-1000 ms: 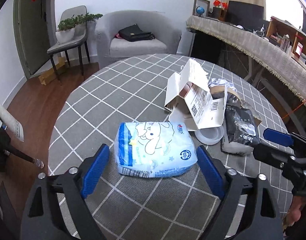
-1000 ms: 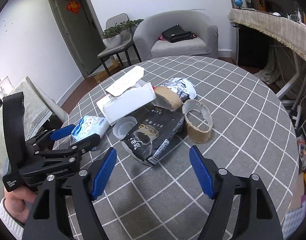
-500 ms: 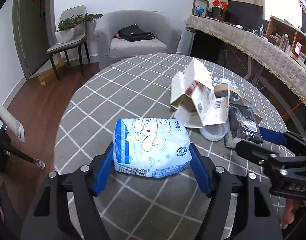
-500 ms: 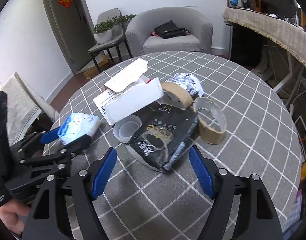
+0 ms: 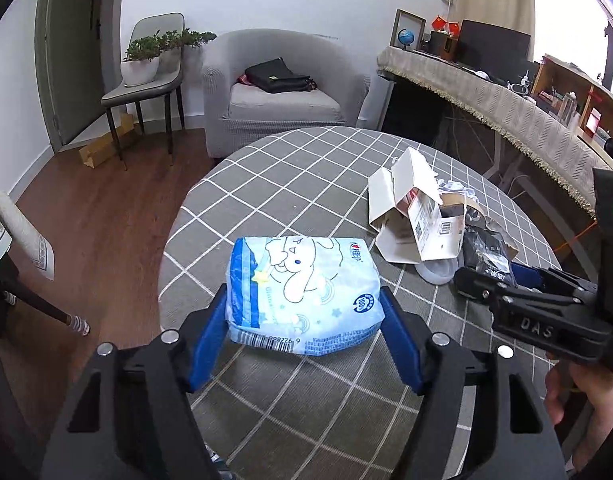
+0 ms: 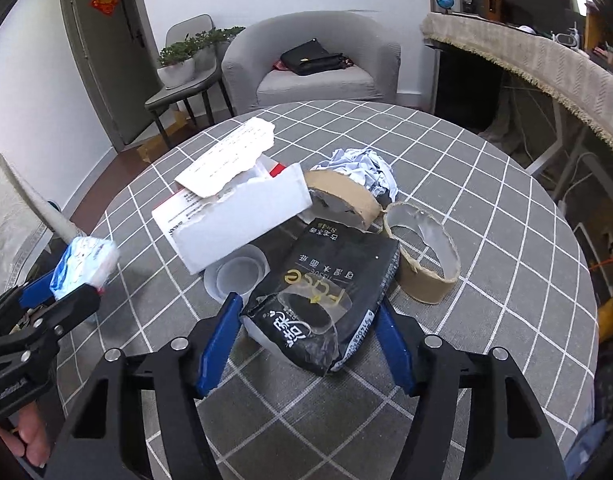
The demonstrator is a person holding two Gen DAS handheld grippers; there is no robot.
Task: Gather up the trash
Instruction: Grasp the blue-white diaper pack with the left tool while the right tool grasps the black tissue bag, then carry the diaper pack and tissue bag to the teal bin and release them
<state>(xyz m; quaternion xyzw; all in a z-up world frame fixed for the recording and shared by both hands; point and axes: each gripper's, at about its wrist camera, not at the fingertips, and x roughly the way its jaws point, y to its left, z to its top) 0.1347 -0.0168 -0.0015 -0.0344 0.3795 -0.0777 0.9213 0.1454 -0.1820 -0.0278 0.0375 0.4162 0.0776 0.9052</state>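
The left hand-held gripper (image 5: pixel 302 340) clasps the blue tissue pack (image 5: pixel 302 288) between its blue pads, the pack raised off the checked tabletop (image 5: pixel 306 168). The right hand-held gripper (image 6: pixel 308 340) is closing on the black tissue packet (image 6: pixel 326 296) that lies between its jaws; whether the pads press it yet I cannot tell. Just ahead of it lie a torn white box (image 6: pixel 234 216), a clear plastic lid (image 6: pixel 238 272) and two tape rolls (image 6: pixel 422 252).

My left tongs (image 5: pixel 302 336) clamp the blue tissue pack (image 5: pixel 302 292) from both sides, just above the checked counter (image 5: pixel 306 168). To its right: torn white box (image 5: pixel 414 216), black packet (image 5: pixel 486 252), and the right tongs (image 5: pixel 518 280), closing.
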